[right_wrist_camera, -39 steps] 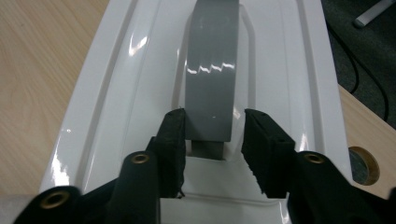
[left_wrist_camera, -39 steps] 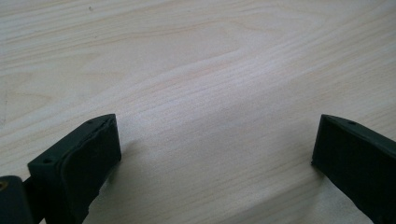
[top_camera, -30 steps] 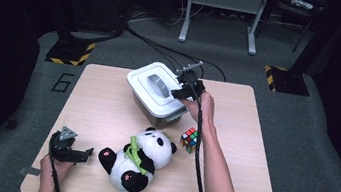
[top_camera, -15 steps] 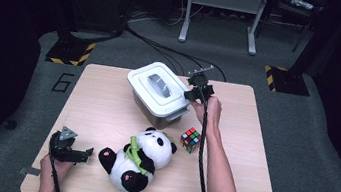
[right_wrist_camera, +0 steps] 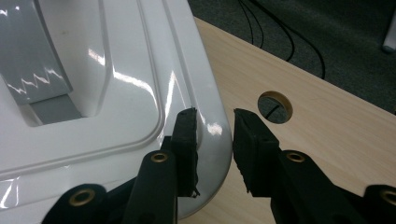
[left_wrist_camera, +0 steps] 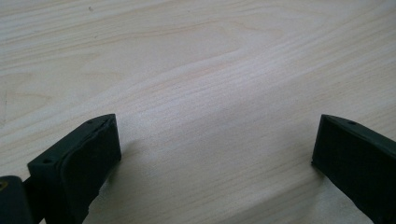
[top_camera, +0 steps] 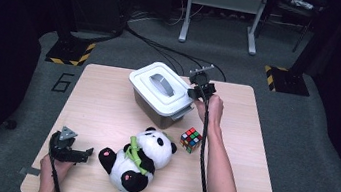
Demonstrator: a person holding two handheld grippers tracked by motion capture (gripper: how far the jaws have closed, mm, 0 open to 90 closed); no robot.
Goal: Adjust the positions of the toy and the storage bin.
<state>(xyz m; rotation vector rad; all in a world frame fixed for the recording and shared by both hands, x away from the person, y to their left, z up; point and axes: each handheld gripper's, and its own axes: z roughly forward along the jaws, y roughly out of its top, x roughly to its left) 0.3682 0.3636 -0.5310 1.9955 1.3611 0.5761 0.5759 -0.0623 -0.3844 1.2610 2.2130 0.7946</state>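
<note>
White glossy plastic lid (right_wrist_camera: 116,93) of grey lidded tub (top_camera: 161,94), back centre of pale wooden bench (top_camera: 261,154): rim corner straddled by right tongs (right_wrist_camera: 212,122), narrowly parted, one jaw on lid, the other off its edge. Left tongs (left_wrist_camera: 215,149) at seven o'clock, spread wide over bare bench, nothing held.

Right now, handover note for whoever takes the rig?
Right hand-held gripper: jaws narrowly apart, straddling the corner rim of the glossy white plastic lid on the grey storage box; not clamped.
Left hand-held gripper: open, idle on the pale wooden table at the near left.
Done: gripper at the lid's corner.
Left: probably close on the rim and lift the lid.
</note>
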